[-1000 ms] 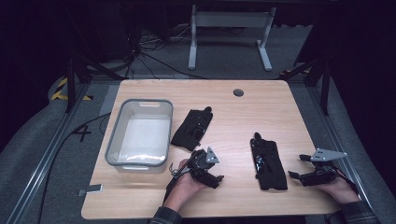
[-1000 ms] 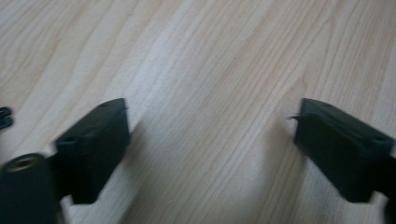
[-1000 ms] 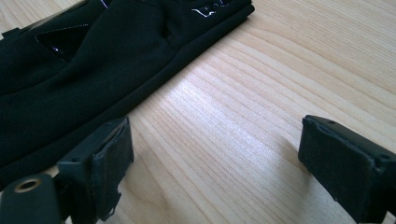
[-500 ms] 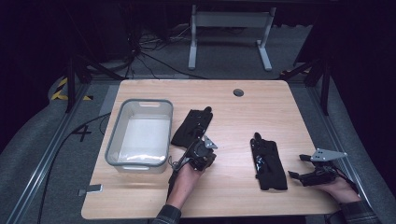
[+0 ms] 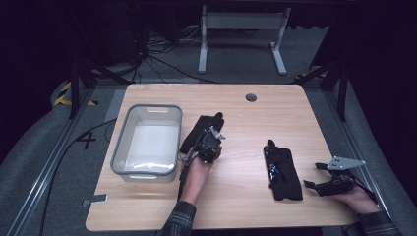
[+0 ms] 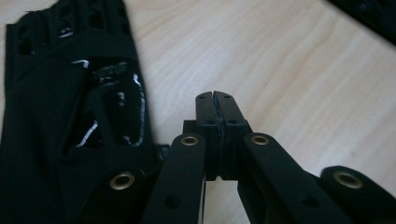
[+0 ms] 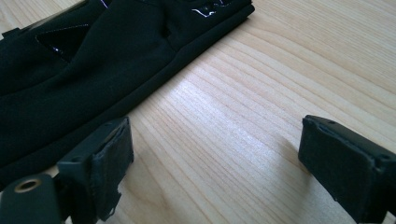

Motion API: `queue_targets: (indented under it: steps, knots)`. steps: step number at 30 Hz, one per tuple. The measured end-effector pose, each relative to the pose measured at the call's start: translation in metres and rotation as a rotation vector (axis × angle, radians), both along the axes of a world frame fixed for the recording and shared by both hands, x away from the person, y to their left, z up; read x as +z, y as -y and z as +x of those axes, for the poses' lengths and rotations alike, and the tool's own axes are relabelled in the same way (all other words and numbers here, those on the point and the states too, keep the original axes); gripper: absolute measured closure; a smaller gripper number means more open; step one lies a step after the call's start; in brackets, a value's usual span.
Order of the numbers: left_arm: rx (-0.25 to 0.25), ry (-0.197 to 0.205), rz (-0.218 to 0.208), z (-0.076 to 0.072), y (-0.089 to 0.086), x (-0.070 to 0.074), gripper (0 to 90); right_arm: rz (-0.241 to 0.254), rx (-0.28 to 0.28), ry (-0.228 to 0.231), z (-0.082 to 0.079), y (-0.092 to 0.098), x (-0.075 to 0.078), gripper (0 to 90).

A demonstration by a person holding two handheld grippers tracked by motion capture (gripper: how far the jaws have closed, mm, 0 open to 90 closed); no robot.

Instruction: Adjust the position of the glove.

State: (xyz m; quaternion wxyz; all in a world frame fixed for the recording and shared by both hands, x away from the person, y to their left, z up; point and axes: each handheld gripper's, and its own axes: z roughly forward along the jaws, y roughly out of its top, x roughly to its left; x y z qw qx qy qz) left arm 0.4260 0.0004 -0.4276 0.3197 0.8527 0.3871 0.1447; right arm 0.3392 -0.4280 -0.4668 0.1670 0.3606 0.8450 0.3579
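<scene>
The pale wooden surface (image 5: 246, 123) carries a clear plastic bin with a grey rim (image 5: 147, 142) at its left side. Just right of the bin lies a black fingerless glove with glossy patches (image 5: 196, 129); a second black glove of the same kind (image 5: 284, 172) lies flat towards the right, well apart from the first. The left tool (image 5: 212, 142) sits at the first glove's near end, its jaws pressed together with nothing between them, the glove (image 6: 70, 116) lying just to their side on the wood. The right tool (image 5: 319, 186) rests near the surface's right edge, jaws spread wide and empty, close beside the second glove (image 7: 93, 60).
</scene>
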Motion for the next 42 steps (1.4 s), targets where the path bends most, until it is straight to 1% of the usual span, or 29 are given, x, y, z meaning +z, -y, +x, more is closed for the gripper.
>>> queue_targets:
  steps: [1,3,4,5,6,7,9,10,11,12,14,17,18,20,21,24,29,31,32,35,36,37,38,39,42]
  knots:
    - [0.013,0.001,-0.008,0.003,0.0,0.0,89.8,0.001,0.001,0.0,0.0,0.0,0.0,10.5]
    - [0.04,0.001,0.006,0.01,0.001,0.0,89.8,0.0,0.0,0.0,0.0,0.0,0.0,10.5]
    - [0.04,0.001,0.006,0.01,0.001,0.0,89.8,0.0,0.0,0.0,0.0,0.0,0.0,10.5]
    - [0.058,0.01,0.007,0.015,0.001,0.0,89.8,0.001,0.001,0.0,0.0,0.0,0.0,10.5]
    - [0.067,0.011,-0.003,0.018,0.001,-0.001,89.8,0.0,0.0,0.0,0.0,0.0,0.0,10.5]
    - [0.072,0.007,-0.005,0.021,0.001,-0.002,89.8,0.0,0.0,0.0,0.0,0.0,0.0,10.5]
    - [0.086,0.0,0.021,0.028,0.0,-0.006,89.8,0.0,0.004,-0.001,0.0,0.0,0.0,10.6]
    - [0.097,-0.005,0.015,0.031,-0.001,-0.007,89.8,0.0,0.004,-0.001,0.0,0.0,0.0,10.6]
    - [0.113,-0.003,0.021,0.035,-0.001,-0.008,89.8,0.0,0.01,0.001,0.0,0.0,0.0,10.6]
    - [0.118,-0.003,0.025,0.037,-0.001,-0.008,89.8,0.0,0.011,0.001,0.0,0.0,0.0,10.6]
    - [0.133,-0.007,0.019,0.043,-0.002,-0.01,89.8,0.0,0.011,0.001,0.0,0.0,0.0,10.6]
    - [0.144,-0.032,0.031,0.049,-0.001,-0.017,89.8,0.0,0.01,-0.001,0.0,0.0,0.0,10.6]
    - [0.141,-0.047,0.038,0.05,0.0,-0.021,89.8,0.0,0.01,-0.001,0.0,0.0,0.0,10.6]
    - [0.132,-0.036,0.041,0.049,0.002,-0.022,89.9,0.0,0.011,-0.001,0.0,0.0,0.0,10.6]
    - [0.123,-0.044,0.042,0.049,0.002,-0.021,89.8,0.0,0.011,-0.001,0.0,0.0,0.0,10.6]
    - [0.1,-0.061,0.026,0.043,0.005,-0.021,89.9,0.0,0.011,-0.001,0.0,0.0,0.0,10.6]
    - [0.038,-0.086,0.006,0.033,0.011,-0.021,89.8,0.0,0.011,-0.001,0.0,0.0,0.0,10.6]
    - [0.03,-0.091,0.004,0.031,0.012,-0.021,89.9,0.0,0.011,0.001,0.0,0.0,0.0,10.6]
    - [0.009,-0.105,-0.012,0.025,0.014,-0.021,89.9,0.0,0.011,-0.001,0.0,0.0,0.0,10.6]
    - [-0.03,-0.121,-0.03,0.016,0.019,-0.021,89.9,0.0,0.012,0.001,0.0,0.0,0.0,10.6]
    - [-0.03,-0.121,-0.03,0.016,0.019,-0.021,89.9,0.0,0.011,-0.001,0.0,0.0,0.0,10.6]
    - [-0.062,-0.125,-0.028,0.009,0.024,-0.021,89.9,0.0,0.011,-0.001,0.0,0.0,0.0,10.6]
    - [-0.062,-0.125,-0.028,0.009,0.024,-0.021,89.9,0.0,0.011,-0.001,0.0,0.0,0.0,10.6]
    - [-0.087,-0.134,-0.028,0.003,0.028,-0.021,89.9,-0.001,0.011,0.001,0.0,0.0,0.0,10.6]
    - [-0.125,-0.137,-0.025,-0.007,0.034,-0.021,89.9,0.0,0.011,-0.001,0.0,0.0,0.0,10.6]
